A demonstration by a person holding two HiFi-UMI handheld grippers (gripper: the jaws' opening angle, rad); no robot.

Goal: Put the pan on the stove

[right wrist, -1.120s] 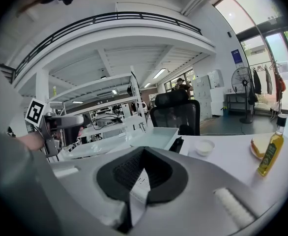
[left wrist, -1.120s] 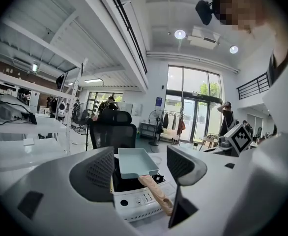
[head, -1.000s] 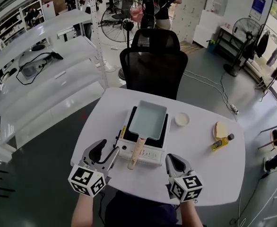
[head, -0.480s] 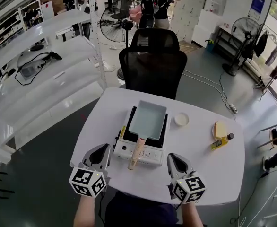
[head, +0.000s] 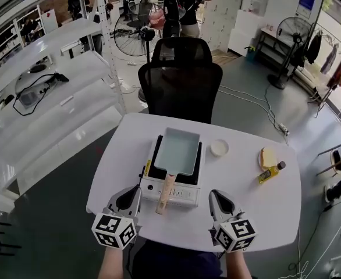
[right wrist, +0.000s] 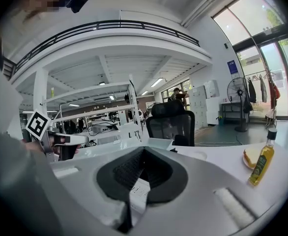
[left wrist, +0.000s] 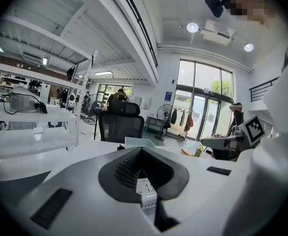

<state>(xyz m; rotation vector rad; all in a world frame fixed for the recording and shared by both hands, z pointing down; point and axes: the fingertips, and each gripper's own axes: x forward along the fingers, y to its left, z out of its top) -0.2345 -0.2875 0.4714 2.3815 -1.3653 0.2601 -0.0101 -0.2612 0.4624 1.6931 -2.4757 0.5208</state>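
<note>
Head view: pan on stove, handle overhanging front | gripper views: left tool, right tool closed, empty

Matt pan, seemingly wooden handle, smooth table.

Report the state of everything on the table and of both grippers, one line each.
pan: on the stove, empty, handle toward the person.
stove: bearing the pan; whether it is lit cannot be told.
small white dish: empty.
oil bottle: upright, capped.
left gripper: shut, empty.
right gripper: shut, empty.
</note>
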